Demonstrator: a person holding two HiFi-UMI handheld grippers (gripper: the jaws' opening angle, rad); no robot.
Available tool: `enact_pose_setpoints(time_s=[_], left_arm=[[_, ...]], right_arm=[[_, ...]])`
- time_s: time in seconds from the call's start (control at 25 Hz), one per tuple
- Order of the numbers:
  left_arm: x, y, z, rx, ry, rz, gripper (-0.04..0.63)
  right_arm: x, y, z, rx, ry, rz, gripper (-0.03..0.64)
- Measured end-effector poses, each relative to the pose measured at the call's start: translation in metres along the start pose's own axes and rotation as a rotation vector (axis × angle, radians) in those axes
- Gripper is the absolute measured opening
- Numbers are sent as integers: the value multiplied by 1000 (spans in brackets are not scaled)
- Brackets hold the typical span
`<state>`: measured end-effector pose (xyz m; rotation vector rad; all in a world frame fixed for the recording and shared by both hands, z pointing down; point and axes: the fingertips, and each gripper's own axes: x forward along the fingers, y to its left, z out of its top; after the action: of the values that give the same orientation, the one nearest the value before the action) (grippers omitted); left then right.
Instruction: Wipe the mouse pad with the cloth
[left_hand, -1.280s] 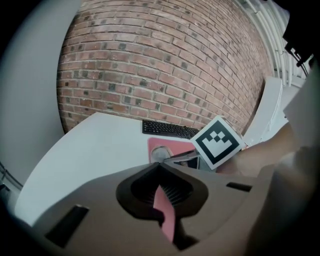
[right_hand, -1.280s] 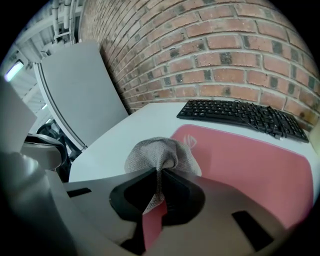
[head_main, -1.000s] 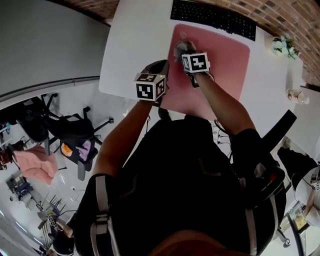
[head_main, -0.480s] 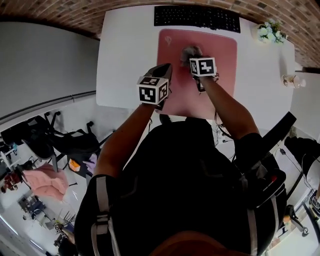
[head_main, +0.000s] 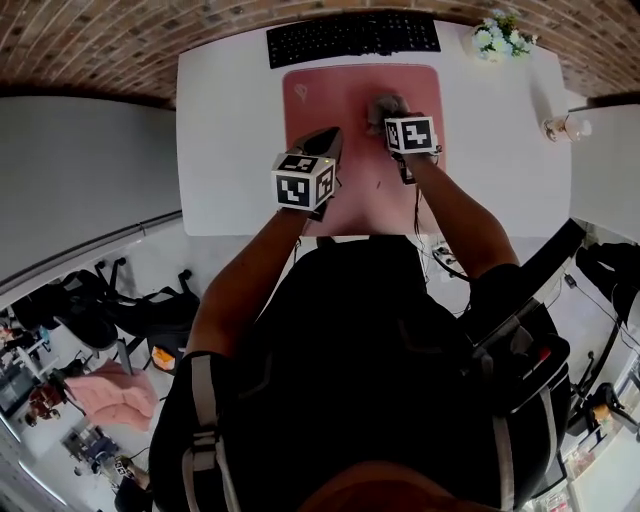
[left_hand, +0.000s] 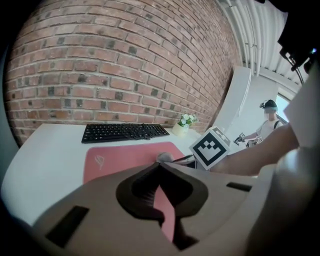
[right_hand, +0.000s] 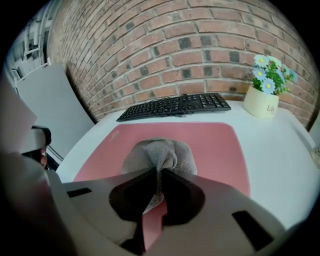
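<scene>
A pink mouse pad (head_main: 345, 110) lies on the white desk, also in the left gripper view (left_hand: 120, 157) and the right gripper view (right_hand: 215, 145). A grey cloth (right_hand: 160, 156) rests bunched on the pad, pinched between the jaws of my right gripper (right_hand: 159, 172). In the head view the cloth (head_main: 384, 107) shows just ahead of the right gripper (head_main: 398, 125). My left gripper (head_main: 325, 140) hovers over the pad's left part, jaws closed on nothing (left_hand: 161, 167).
A black keyboard (head_main: 352, 36) lies beyond the pad. A small pot of flowers (head_main: 498, 38) stands at the desk's far right corner, and a small object (head_main: 563, 127) near the right edge. A brick wall (right_hand: 190, 45) backs the desk. Bare white desk (head_main: 225, 140) flanks the pad.
The head view has shifted so the whole desk now shows. The right gripper with the cloth has slid from the pad's far left area towards its middle right. The left gripper stays beside it.
</scene>
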<state>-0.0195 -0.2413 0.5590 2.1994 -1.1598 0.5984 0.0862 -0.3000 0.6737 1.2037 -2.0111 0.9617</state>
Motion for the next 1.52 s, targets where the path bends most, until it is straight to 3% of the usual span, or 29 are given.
enact_pose_setpoints(time_s=[0.44,0.92,1.12,1.52], left_arm=[[25,-31,11,17,9,-25,0],[13,-23,13,28,-6,-56,0],[-1,-4,12,10,-27,-18,0],[-42,55,3,-79,-74,108,0]], right_arm=[[-30,-61,-16,56,-19,-38,34],[-67,-105,-19,128,-42,-180,34],[-67,-67,13,38,-88,-133,34],[-18,83,74,-141,-134,99,34]])
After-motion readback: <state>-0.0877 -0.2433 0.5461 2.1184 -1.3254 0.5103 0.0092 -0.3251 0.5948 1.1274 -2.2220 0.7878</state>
